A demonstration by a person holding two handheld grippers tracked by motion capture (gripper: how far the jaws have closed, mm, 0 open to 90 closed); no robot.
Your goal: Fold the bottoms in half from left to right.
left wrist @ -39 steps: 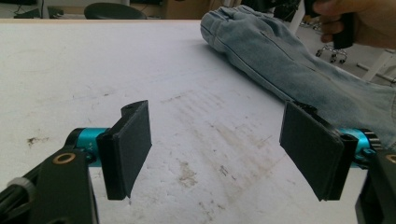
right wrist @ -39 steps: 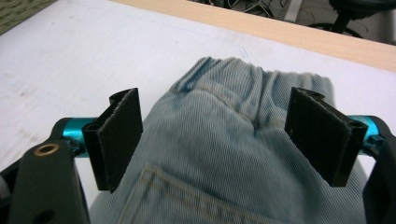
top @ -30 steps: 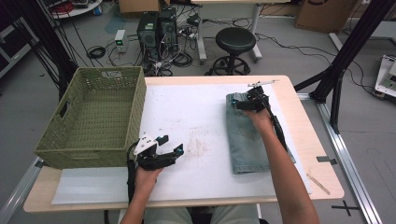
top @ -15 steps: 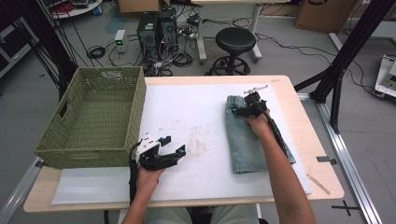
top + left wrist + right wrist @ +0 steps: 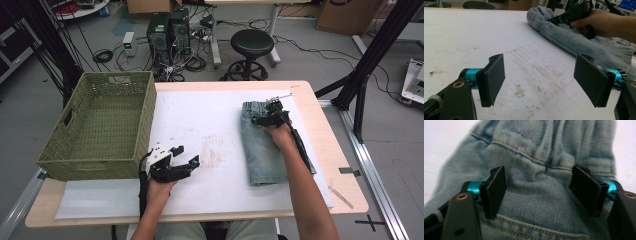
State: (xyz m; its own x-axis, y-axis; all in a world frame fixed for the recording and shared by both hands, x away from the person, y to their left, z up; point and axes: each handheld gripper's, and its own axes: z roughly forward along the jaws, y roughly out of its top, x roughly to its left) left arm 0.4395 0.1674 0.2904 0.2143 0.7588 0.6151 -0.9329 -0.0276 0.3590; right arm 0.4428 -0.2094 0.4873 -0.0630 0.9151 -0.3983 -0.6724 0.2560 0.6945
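While the woven olive-green rectangular basket [image 5: 100, 125] is seen just to the left of the left gripper [image 5: 183, 156], that gripper is held low over the stained white table cover [image 5: 210, 130], its jaws spread wide with nothing between them. Bare cover is seen between and ahead of its pads [image 5: 492, 78]. Well off to its right, the folded pale-blue denim garment [image 5: 262, 145] is laid flat on the cover. Over the garment's far end the right gripper [image 5: 265, 116] is held, its jaws standing wide apart above the stitched denim [image 5: 536, 190]; whether the pads [image 5: 496, 191] are touching the cloth cannot be told.
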